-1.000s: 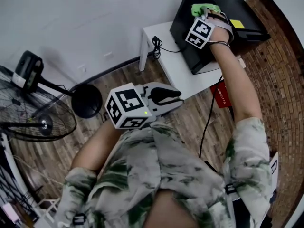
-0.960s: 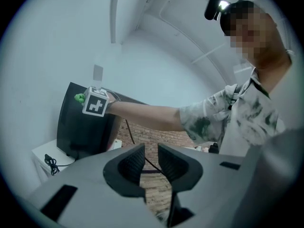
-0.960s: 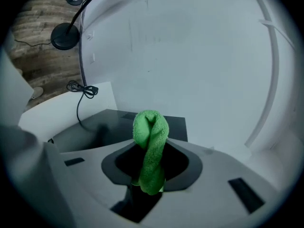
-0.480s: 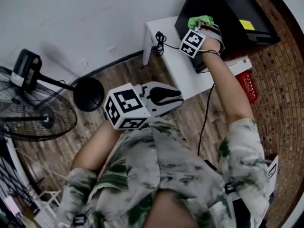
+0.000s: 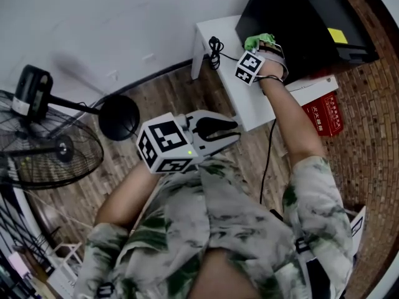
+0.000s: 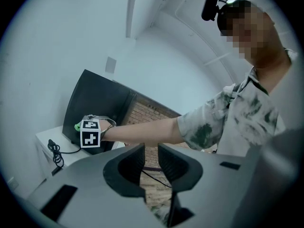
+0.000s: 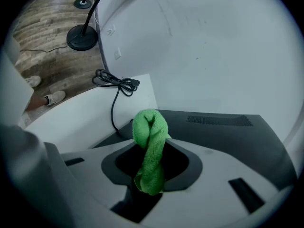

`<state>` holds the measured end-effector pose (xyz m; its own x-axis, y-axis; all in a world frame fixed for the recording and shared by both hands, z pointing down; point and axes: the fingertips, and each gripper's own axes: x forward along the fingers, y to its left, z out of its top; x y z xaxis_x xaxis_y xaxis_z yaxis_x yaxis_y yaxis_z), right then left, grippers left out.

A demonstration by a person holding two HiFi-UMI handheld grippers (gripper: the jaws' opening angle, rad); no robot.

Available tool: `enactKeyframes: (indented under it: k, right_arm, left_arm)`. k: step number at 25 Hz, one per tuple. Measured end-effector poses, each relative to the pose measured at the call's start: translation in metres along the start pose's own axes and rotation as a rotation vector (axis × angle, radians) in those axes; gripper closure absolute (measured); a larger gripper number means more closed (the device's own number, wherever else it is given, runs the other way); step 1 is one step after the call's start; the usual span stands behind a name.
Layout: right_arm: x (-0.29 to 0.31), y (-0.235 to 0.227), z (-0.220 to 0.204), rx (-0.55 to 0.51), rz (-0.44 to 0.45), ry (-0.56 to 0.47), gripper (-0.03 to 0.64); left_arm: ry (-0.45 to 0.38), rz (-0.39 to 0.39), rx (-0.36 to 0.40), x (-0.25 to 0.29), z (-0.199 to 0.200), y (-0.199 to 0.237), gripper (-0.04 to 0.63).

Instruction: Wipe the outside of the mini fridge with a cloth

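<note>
Cloth (image 7: 151, 146): green, twisted into a roll, pinched between the jaws of the right tongs; its bunched end sticks out past the jaw tips.
Cloth position: at the near edge of the mini fridge (image 5: 299, 23), by its corner above the tabletop; in the head view it shows as a green tuft (image 5: 259, 41) against the black cabinet. Whether it presses on the surface cannot be told.
Right tongs (image 7: 151, 158): clenched on the cloth, held out at arm's length at the fridge; the marker cube sits just behind, over the tabletop.
Left tongs (image 6: 151, 163): jaws standing a narrow gap apart with nothing between them, held close to the person's chest, well apart from the fridge (image 6: 97, 108); seen from above (image 5: 227, 132) they point toward the tabletop.
Mini fridge: black, box-shaped, standing on the tabletop against the wall (image 5: 124, 23); a yellow sticker (image 5: 338, 36) on one face, a vent grille (image 7: 218, 120) on another.
Tabletop (image 5: 249, 104): white, low, bare in front of the fridge.
Cable (image 5: 215, 45): black, coiled on the tabletop just beside the fridge, one strand running toward it.
Fan (image 5: 43, 148): black, on a round base (image 5: 118, 117), on the wooden floor (image 5: 93, 185), well apart from the tabletop.
Box (image 5: 327, 114): red, on the floor just beside the tabletop.
</note>
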<state>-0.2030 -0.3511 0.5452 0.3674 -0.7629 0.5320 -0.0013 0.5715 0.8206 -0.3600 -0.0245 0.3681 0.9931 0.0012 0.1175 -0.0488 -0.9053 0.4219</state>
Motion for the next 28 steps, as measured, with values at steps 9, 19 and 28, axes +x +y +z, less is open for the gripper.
enactKeyframes:
  k: [9, 19, 28]
  right_arm:
    - [0.035, 0.058, 0.013, 0.017, 0.138, -0.018, 0.495]
    - [0.005, 0.022, 0.033, -0.002, 0.088, -0.102, 0.495]
    - [-0.093, -0.141, 0.041, 0.029, -0.223, -0.188, 0.495]
  left_arm:
    - [0.013, 0.035, -0.024, -0.004, -0.003, 0.023, 0.511]
    - [-0.017, 0.040, -0.007, -0.014, 0.008, 0.032, 0.511]
    - [-0.057, 0.000, 0.042, -0.015, 0.016, 0.010, 0.512]
